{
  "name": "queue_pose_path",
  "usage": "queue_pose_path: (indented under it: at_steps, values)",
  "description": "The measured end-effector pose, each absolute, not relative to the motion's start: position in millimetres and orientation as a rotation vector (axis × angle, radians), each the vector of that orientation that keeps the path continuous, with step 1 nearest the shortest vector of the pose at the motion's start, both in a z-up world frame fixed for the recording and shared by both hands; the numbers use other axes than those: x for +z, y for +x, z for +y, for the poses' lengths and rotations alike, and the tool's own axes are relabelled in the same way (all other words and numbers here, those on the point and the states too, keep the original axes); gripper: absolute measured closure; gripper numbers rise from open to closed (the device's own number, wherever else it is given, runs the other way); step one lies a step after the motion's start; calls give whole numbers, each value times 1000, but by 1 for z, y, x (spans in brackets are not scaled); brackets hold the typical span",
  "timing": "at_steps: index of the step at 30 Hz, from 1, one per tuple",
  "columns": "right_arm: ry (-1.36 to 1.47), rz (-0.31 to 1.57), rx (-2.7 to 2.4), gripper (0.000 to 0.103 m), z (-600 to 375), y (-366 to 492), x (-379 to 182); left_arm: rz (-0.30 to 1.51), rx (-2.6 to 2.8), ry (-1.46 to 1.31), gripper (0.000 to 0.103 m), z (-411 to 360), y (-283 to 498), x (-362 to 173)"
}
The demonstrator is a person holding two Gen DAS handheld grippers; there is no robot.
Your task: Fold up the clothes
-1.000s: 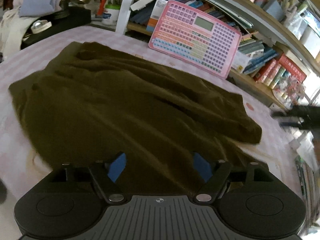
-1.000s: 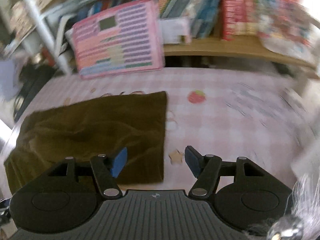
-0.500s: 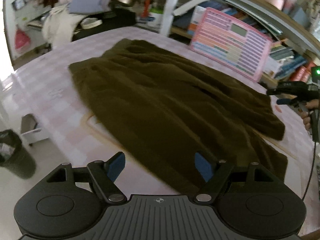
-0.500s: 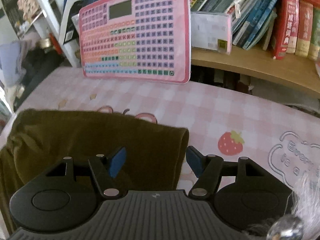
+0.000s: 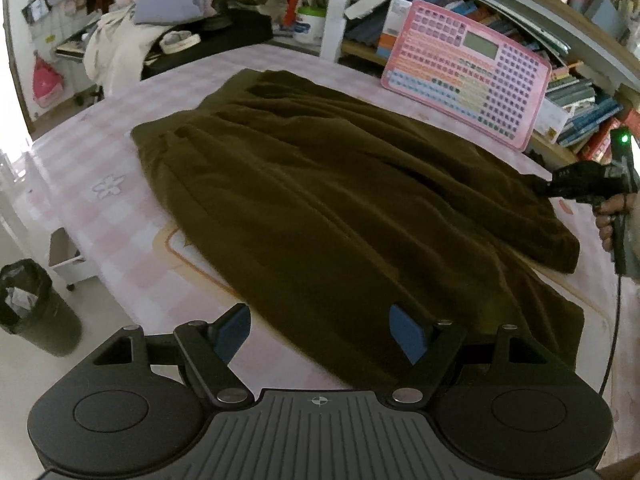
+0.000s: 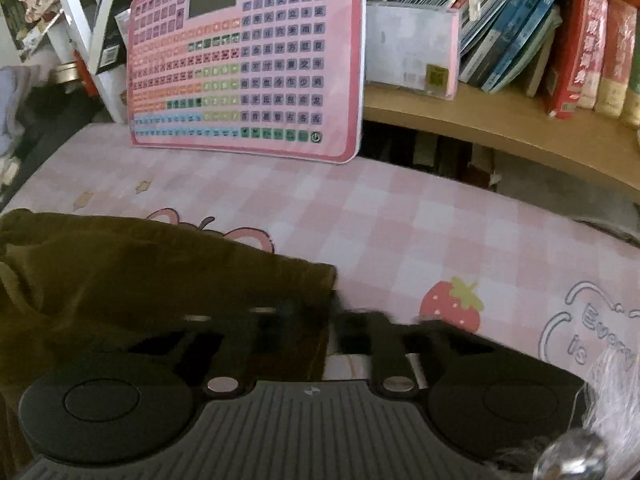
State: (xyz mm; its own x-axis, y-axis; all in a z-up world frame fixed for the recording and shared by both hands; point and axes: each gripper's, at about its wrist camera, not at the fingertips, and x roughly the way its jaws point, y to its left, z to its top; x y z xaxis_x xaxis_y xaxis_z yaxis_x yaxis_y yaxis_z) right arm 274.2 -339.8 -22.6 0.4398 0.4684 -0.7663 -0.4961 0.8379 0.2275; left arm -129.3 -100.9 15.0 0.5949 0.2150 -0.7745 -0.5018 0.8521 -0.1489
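**Pinching the far corner of a soft olive garment**

Spreading across most of the pink checked tablecloth [image 5: 120, 128], the olive-brown garment [image 5: 340, 200] is the largest thing here and the task's own. It lies nearly flat with long shallow ridges and one layer lapped over another on the side away from the pink keyboard toy [image 5: 468, 68]. It looks like a thick, limp, matte weave: probably moderately heavy for cloth, not slippery, not fragile, and sure to sag and drag wherever it is not supported. My judgement is that corners and hems are the places to take it, since a pinch in the middle would only bunch it.

The right gripper [image 6: 332, 320] sits at the garment's corner on the keyboard-toy side, its fingers blurred and drawn together to a narrow gap over the hem; the cloth edge appears caught between them, though the blur keeps me from being certain how much is held. The left gripper [image 5: 316, 332] hangs over the opposite, near edge with its blue pads [image 5: 404, 332] wide apart and nothing between them; the hem just beneath is the likely hold.

As for containers, a dark bin [image 5: 36, 308] stands on the floor well away from the keyboard toy, lined with a bag and holding some crumpled pale scraps. Beyond the garment, left of the toy, a green-lidded white tub [image 5: 310, 26] holds upright pens or brushes.
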Motion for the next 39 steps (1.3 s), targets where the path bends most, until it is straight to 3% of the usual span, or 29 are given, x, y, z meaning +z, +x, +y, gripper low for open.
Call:
queue_pose_path:
  at_steps: [5, 8, 11, 14, 18, 25, 28, 29, 31, 32, 36, 39]
  values:
    - [313, 880, 978, 96, -374, 231, 45, 835, 428, -365, 24, -102, -121, 17]
    - [371, 794, 862, 96, -387, 238, 64, 827, 431, -362, 24, -101, -117, 20]
    - [246, 762, 644, 92, -377, 273, 50, 819, 413, -341, 24, -104, -113, 24]
    - [63, 853, 500, 71, -360, 300, 21, 814, 398, -319, 24, -108, -114, 27]
    - [48, 906, 513, 65, -369, 285, 11, 807, 406, -344, 24, -105, -118, 25]
    - [-9, 1031, 597, 65, -375, 217, -9, 802, 350, -371, 24, -110, -110, 18]
    - [-57, 1044, 573, 70, -370, 197, -20, 804, 309, -359, 24, -117, -104, 16]
    - [-63, 1048, 574, 82, -369, 193, -24, 803, 300, -357, 24, -119, -103, 16]
    - [-90, 1050, 594, 87, -365, 186, -23, 798, 293, -354, 24, -121, -104, 16]
    - [-82, 1043, 606, 97, -366, 184, -18, 796, 291, -352, 24, -122, -104, 17]
    - [-2, 985, 591, 97, -383, 183, 9, 788, 303, -360, 24, -121, -109, 18]
    - [-39, 1041, 529, 97, -387, 190, -6, 783, 319, -377, 24, -117, -111, 18]
